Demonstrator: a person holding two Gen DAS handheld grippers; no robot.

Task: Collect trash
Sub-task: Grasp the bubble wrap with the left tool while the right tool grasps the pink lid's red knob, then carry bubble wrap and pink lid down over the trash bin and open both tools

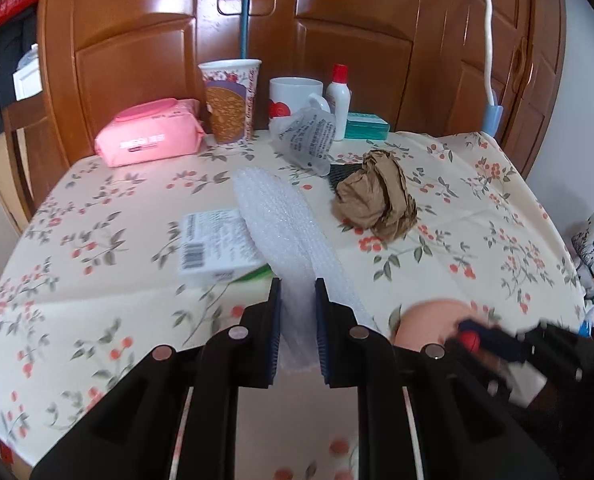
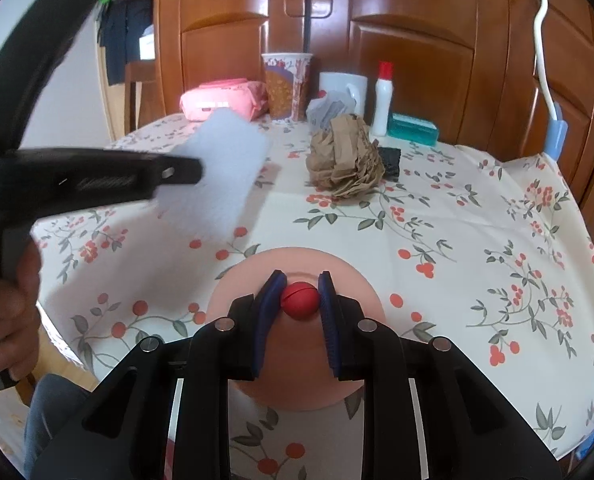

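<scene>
Two grippers engaged | left gripper [image 1: 297, 286] clamped on bubble wrap [image 1: 275, 216], lifted over table's near edge | right gripper [image 2: 300, 280] clamped on red knob [image 2: 300, 300] of pink lid [image 2: 353, 276], probably a bin | left: crumpled brown paper [image 1: 375, 196], plastic wrapper [image 1: 309, 136] mid-table [image 1: 497, 240].

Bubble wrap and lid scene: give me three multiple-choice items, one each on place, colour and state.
1. Where is the crumpled brown paper?
A. on the tablecloth
B. in the mug
C. on the floor

2. What colour is the knob held by the right gripper?
A. green
B. red
C. yellow

3. What is the left gripper doing?
A. open over nothing
B. clamping the cup
C. shut on the bubble wrap

Answers: 1 A, it sits on the floral cloth; 2 B, a red ball shows between the pads; 3 C, the pads pinch the sheet.
</scene>
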